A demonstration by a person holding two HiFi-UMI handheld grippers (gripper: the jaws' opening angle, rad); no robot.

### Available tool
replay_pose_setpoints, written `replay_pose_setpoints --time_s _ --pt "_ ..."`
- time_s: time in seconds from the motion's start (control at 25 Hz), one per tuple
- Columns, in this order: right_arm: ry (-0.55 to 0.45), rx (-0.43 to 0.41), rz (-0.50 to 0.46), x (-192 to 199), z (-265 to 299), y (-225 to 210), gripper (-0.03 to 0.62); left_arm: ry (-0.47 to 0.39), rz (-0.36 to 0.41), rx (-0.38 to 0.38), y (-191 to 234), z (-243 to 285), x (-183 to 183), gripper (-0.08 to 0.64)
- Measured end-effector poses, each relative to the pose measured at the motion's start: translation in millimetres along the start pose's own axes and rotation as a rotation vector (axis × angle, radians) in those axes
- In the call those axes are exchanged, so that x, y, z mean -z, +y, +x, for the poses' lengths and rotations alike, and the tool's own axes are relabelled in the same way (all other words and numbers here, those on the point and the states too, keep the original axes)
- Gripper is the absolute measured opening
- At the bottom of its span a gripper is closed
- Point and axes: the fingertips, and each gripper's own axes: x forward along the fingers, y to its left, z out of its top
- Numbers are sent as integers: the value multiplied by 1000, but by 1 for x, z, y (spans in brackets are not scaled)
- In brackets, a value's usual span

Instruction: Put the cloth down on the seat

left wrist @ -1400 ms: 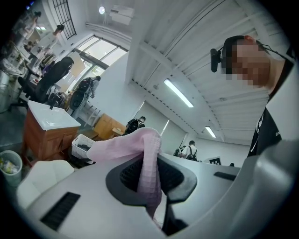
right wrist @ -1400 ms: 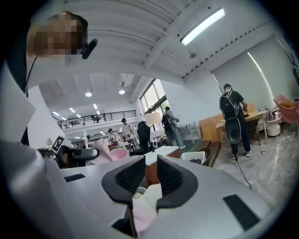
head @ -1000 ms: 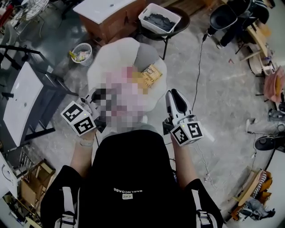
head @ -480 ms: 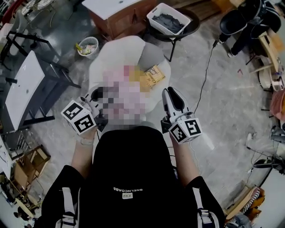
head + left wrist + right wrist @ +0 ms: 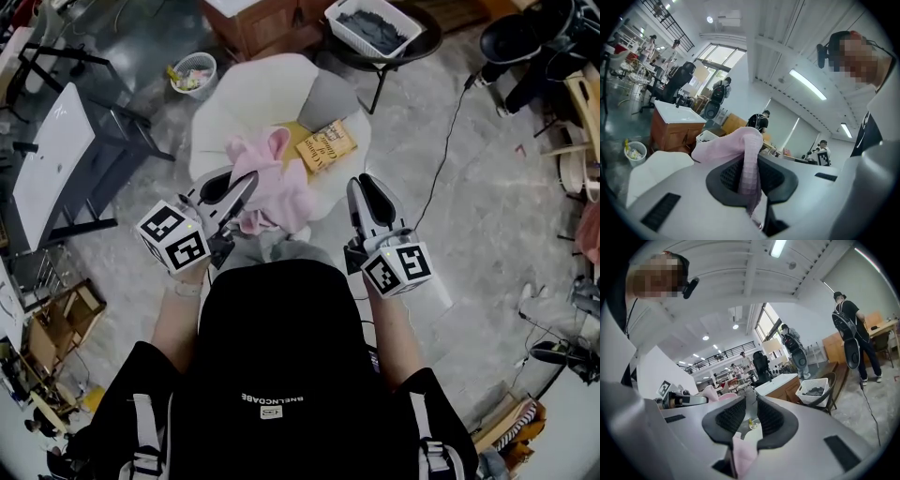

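Since the earlier frame both claws had come forward and down toward the seat (image 5: 251, 94), and the pink bundle between them had sunk with them.

The left claw (image 5: 242, 184) was clamped narrow on the cloth (image 5: 277, 193). Its own view showed a fold of pink waffle fabric pinched between the dark pads and draped over their tips. From that grip the cloth spread rightward in a loose heap, and most of it appeared to rest on the front of the white seat. It lay just beside a yellow book (image 5: 325, 146) further back on the cushion.

The right claw (image 5: 366, 186) hovered at the seat's front right edge. Its jaws were a narrow slit apart and the pads pressed on nothing. A scrap of pink showed low in that gap, though whether it was caught there could not be told.

By this reading the lowering was nearly done. The cloth seemed to be bearing on the seat already, so what remained was to let go with the left claw and draw both clear without dragging the fabric off the front edge.
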Motion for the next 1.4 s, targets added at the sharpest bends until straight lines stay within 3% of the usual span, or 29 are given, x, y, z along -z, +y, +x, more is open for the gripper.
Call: replay_pose_setpoints --time_s 0.52,0.8,1.08,1.4 --pt "59 77 13 32 6 -9 97 134 -74 15 52 33 49 46" --pt "79 173 45 56 3 -10 97 217 -87 57 74 45 73 46" --pt "95 281 86 67 37 -19 97 314 -81 110 125 77 77 46" --pt "92 395 107 89 51 -16 97 410 -82 162 169 90 113 46"
